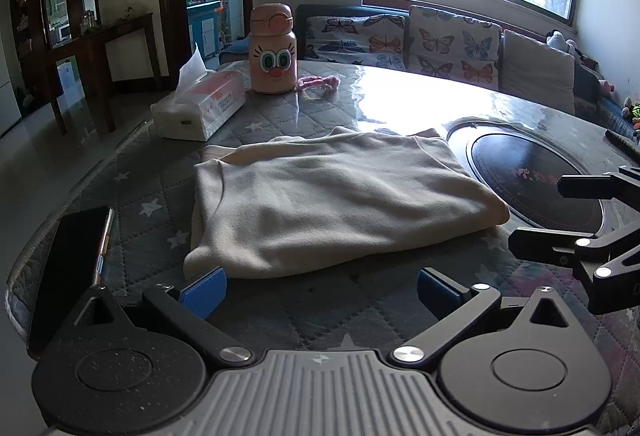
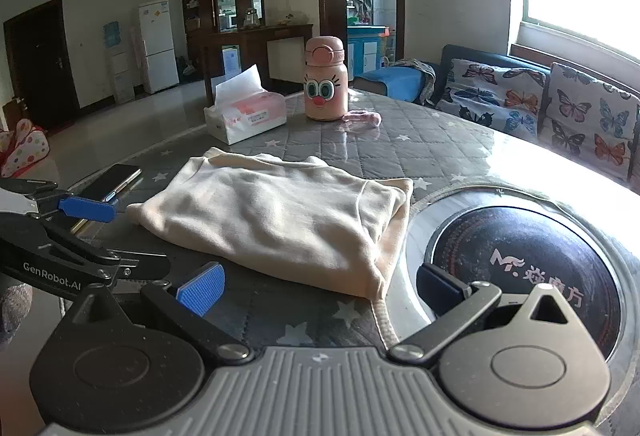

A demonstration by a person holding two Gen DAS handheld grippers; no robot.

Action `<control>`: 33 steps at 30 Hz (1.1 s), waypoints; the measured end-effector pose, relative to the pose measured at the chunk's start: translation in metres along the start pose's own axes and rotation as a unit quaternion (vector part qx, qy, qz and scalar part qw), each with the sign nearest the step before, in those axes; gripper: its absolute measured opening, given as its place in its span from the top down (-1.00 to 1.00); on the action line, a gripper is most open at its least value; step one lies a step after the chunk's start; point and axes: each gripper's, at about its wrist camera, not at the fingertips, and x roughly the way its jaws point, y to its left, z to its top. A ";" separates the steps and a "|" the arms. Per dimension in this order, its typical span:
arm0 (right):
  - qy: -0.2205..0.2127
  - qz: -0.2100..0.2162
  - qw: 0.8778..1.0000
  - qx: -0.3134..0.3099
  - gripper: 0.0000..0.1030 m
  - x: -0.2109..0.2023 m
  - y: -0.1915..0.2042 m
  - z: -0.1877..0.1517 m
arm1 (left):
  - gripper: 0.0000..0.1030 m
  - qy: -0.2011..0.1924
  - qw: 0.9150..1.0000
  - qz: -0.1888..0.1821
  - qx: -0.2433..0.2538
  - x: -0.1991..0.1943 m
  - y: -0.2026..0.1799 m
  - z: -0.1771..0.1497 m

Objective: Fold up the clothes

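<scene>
**Operator:** Report the position of the work item.

**Inspector:** The cream garment [image 1: 336, 196] lies folded into a flat, roughly rectangular stack on the quilted grey table cover [image 1: 276, 108]. All positions below are given relative to this garment.

**Operator:** State of the left gripper?

**Inspector:** The left gripper [image 1: 320, 292] sits just short of the garment's near edge. Its jaws are spread wide, nothing between them. The left blue pad [image 1: 204, 290] is at the garment's near-left corner; whether it touches the cloth cannot be determined.

**Operator:** And the right gripper?

**Inspector:** The right gripper [image 2: 316, 288] is at the garment's near-right corner, jaws likewise spread, holding nothing. One finger stands on the garment side of that corner, the other over the dark round hotplate [image 2: 524, 272] set into the table just to the right of the garment.

**Operator:** Surrounding items?

**Inspector:** A dark phone [image 1: 72, 268] lies to the left of the garment, apart from it. Beyond the garment's far-left corner is a tissue pack [image 1: 200, 104], with a sheet standing up from it. Beyond the far edge stands an upright pink bottle with a cartoon face [image 1: 273, 50], and a small pink cloth item [image 1: 318, 81] lies just beside the bottle. Further behind the garment, off the table, is a sofa with butterfly-print cushions [image 1: 452, 42].
</scene>
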 end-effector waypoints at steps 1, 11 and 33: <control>0.001 0.000 1.000 0.000 -1.00 0.000 0.000 0.000 | -1.00 0.001 1.000 -0.001 0.000 0.001 0.000 0.000; 0.013 0.002 1.000 0.002 -1.00 0.011 0.000 -0.003 | -1.00 0.005 1.000 -0.003 -0.002 0.008 0.000 0.000; 0.027 0.015 1.000 0.003 -1.00 0.031 0.005 0.000 | -1.00 0.010 1.000 0.000 -0.003 0.018 0.003 0.003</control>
